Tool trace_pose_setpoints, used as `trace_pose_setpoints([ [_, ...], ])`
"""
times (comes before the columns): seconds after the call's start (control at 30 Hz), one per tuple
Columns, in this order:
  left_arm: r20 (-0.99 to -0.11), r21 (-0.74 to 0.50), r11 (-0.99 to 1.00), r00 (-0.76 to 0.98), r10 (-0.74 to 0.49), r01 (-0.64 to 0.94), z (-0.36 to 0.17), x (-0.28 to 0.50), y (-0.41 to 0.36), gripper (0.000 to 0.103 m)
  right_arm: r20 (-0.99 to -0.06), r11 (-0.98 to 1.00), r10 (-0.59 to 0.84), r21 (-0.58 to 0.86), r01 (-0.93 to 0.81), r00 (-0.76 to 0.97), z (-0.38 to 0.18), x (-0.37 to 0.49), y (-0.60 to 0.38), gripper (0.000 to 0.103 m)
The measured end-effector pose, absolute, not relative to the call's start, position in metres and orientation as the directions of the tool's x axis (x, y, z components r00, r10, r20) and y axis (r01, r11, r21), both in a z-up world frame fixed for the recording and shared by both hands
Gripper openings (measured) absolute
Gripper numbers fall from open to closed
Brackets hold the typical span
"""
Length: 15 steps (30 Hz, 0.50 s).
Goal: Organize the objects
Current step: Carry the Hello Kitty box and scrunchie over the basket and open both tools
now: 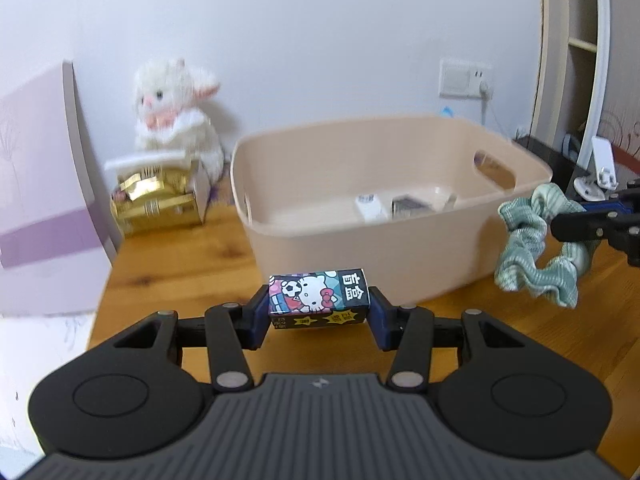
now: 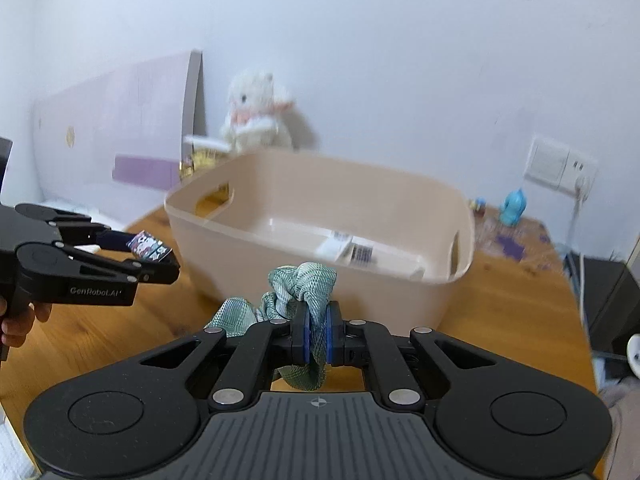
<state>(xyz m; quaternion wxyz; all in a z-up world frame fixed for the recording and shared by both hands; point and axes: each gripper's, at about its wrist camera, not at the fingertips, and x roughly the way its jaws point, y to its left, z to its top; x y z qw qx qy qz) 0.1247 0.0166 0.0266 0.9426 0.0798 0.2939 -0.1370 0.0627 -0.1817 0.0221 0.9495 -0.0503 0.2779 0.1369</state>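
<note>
We have 2 things in hand at once. Our left gripper (image 1: 319,312) has its fingers clenched on the short ends of a small printed carton (image 1: 319,297), a cartoon-cat box that we judge light and stiff, with thin card walls that could dent under a hard squeeze; the end-to-end hold looks sound, since the faces are glossy and could slip if taken by a corner. Our right gripper (image 2: 316,338) has its fingers pinched on 1 fold of a green scrunchie (image 2: 298,286), soft, limp and nearly weightless, so the free loops sag and swing; a pinch on a gathered fold suits it, though the cloth may cling to the pads on release. Both things hang above the tabletop (image 1: 176,256), just short of the beige bin (image 1: 384,200), which sits at 12 o'clock in each wrist view; in the left view the scrunchie hangs at 3 o'clock beside the bin's near corner. The bin already holds a few small boxes on its floor. The tabletop is varnished wood, smooth and level. Behind, a white plush toy (image 1: 176,116) and a gold box (image 1: 156,200) stand at 10 o'clock by the pale wall, and a wall socket (image 1: 466,80) is at 1 o'clock.
</note>
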Motion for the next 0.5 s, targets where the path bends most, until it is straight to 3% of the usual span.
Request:
trace_pose_setpoints([
  [0.27, -0.499, 0.093, 0.952, 0.841, -0.21, 0.293, 0.071, 0.14, 0.003, 0.052, -0.428, 0.97, 0.212, -0.02, -0.244, 0.879, 0.072, 0.074, -0.199, 0.006],
  [0.5, -0.504, 0.112, 0.956, 0.845, -0.179, 0.27, 0.083, 0.177, -0.016, 0.051, -0.415, 0.982, 0.17, -0.002, -0.188, 0.894, 0.084, 0.116, -0.211, 0.006],
])
